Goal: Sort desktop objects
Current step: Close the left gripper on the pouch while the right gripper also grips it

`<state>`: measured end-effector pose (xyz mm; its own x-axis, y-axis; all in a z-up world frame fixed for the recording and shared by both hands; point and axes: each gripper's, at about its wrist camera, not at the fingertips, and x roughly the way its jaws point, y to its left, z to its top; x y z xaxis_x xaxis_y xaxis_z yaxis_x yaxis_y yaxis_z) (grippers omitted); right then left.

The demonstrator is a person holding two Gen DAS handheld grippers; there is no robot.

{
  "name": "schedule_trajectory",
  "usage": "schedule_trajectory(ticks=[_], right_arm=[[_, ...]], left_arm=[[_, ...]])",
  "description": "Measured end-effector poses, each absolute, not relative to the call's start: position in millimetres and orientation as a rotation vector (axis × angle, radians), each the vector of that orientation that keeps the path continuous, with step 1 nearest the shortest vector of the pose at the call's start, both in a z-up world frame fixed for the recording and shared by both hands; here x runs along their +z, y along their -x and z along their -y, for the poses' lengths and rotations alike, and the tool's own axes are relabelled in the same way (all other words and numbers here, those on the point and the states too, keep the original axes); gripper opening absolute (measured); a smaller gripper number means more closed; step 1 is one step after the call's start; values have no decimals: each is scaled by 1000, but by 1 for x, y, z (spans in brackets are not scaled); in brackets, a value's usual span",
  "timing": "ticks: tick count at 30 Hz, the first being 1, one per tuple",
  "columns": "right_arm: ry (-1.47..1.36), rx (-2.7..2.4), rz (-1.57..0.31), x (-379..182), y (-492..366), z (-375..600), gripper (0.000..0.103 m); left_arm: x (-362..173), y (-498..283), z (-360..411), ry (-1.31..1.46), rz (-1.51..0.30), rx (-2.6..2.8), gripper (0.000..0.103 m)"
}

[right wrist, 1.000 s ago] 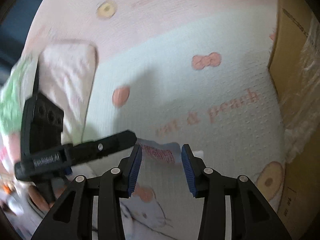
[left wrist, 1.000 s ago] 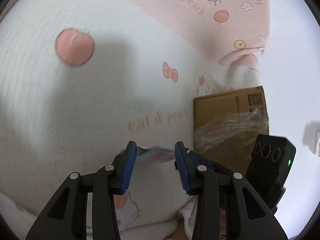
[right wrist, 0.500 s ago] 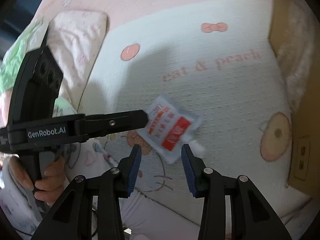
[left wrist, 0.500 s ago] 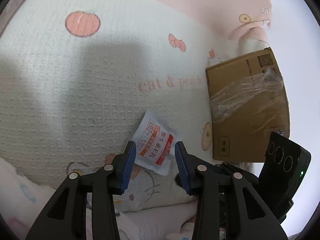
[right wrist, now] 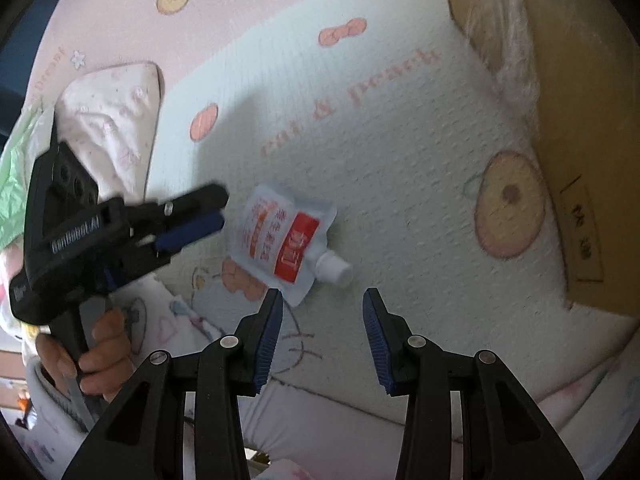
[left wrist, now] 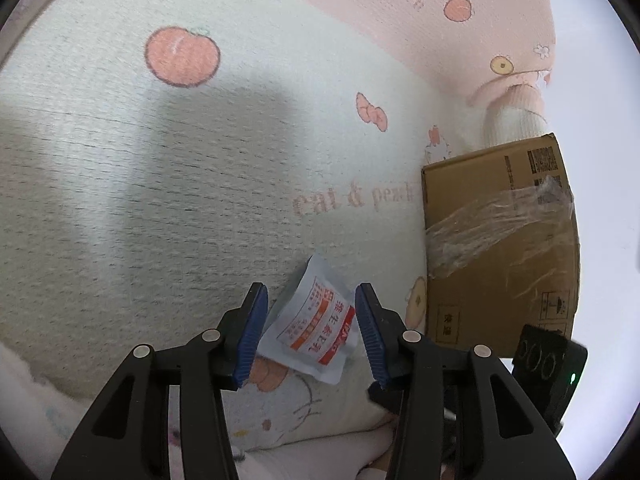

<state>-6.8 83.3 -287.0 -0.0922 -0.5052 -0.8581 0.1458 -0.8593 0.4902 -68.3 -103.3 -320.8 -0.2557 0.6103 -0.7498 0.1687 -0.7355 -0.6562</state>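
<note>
My left claw (left wrist: 308, 328) tilts down toward the blanket (left wrist: 160, 200), its blue pads spreading apart; the white pouch (left wrist: 312, 328) shows between them, lying flat on the fabric, and neither pad presses on it. From my right side I see that left claw (right wrist: 208, 216) reaching in level from the left, my left hand (right wrist: 96, 356) wrapped round its black grip, its tips just beside the pouch's (right wrist: 280, 244) edge. My right claw (right wrist: 322, 332) points steeply down and stands released with nothing in it, the pouch just beyond its left pad, the white spout cap (right wrist: 334, 270) turned toward the gap. Farther on, the blanket carries peach and bow prints and the words "cat & peach". To the right, a cardboard box (left wrist: 500, 248) strapped with clear tape sits on the blanket, near the pouch but apart from it.
</note>
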Motion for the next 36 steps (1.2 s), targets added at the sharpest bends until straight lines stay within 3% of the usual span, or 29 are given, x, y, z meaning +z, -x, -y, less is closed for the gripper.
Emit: schedule_trajectory(ticks=[17, 27, 32, 36], right_arm=[[-1761, -2057, 342, -299, 25, -69, 38], [-1716, -2111, 765, -314, 40, -91, 38], [-1758, -2097, 795, -310, 39, -92, 38], [-1796, -2053, 962, -316, 23, -100, 38]], left_arm=[[-329, 66, 81, 1771, 813, 1985, 49], [-333, 69, 82, 1761, 861, 1997, 50], [-331, 68, 78, 1760, 832, 2013, 49], [-331, 66, 79, 1767, 833, 2003, 49]])
